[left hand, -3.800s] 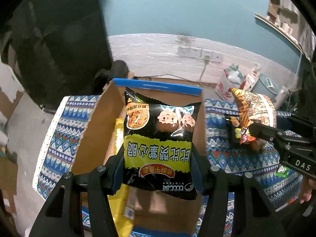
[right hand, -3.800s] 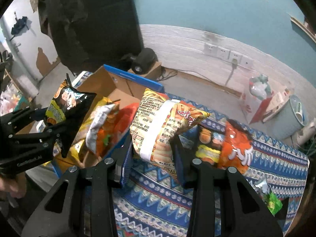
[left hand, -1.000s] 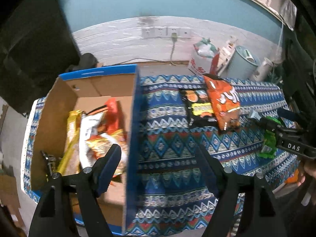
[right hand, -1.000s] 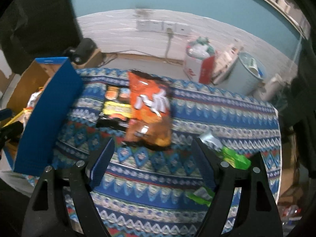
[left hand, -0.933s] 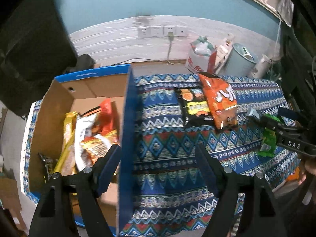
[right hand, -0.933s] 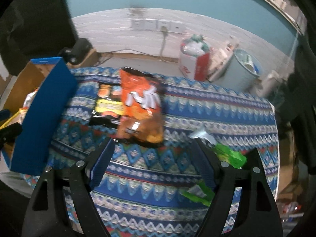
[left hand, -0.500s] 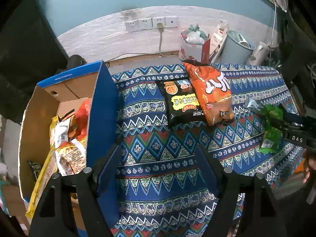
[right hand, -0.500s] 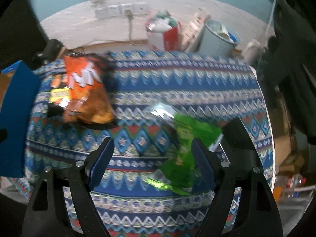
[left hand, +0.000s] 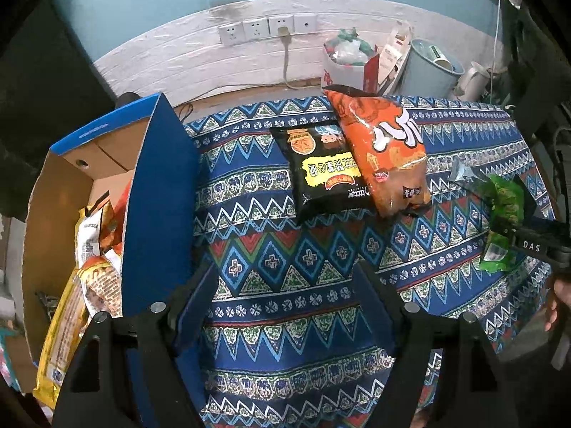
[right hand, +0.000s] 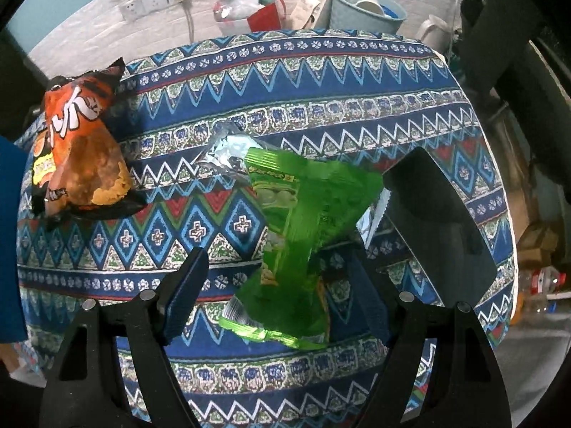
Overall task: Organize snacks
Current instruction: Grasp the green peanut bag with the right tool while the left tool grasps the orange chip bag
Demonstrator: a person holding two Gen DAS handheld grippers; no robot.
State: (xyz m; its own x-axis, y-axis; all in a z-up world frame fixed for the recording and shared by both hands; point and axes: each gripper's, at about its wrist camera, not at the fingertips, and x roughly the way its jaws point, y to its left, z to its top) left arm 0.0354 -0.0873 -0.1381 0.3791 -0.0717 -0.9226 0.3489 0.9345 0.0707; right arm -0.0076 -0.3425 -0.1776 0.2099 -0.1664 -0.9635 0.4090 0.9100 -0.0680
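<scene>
A black snack bag and an orange chip bag lie side by side on the patterned tablecloth, the orange one overlapping the black. My left gripper hangs open and empty over bare cloth in front of them. The cardboard box with blue flaps stands to its left, holding several snack bags. Over at the table's right end, my right gripper points down, open, above a green packet that lies between its fingers, untouched. A silver packet lies just beyond it. The orange chip bag is far left there.
A flat black object lies right of the green packet near the table edge. Behind the table stand a red-and-white bag, a pale blue bucket and a kettle. Wall sockets carry one cable.
Both grippers, which held bags several seconds ago, are empty. Over the last second both slid right and sank: the left from the box to mid-cloth, the right onto the green packet.
</scene>
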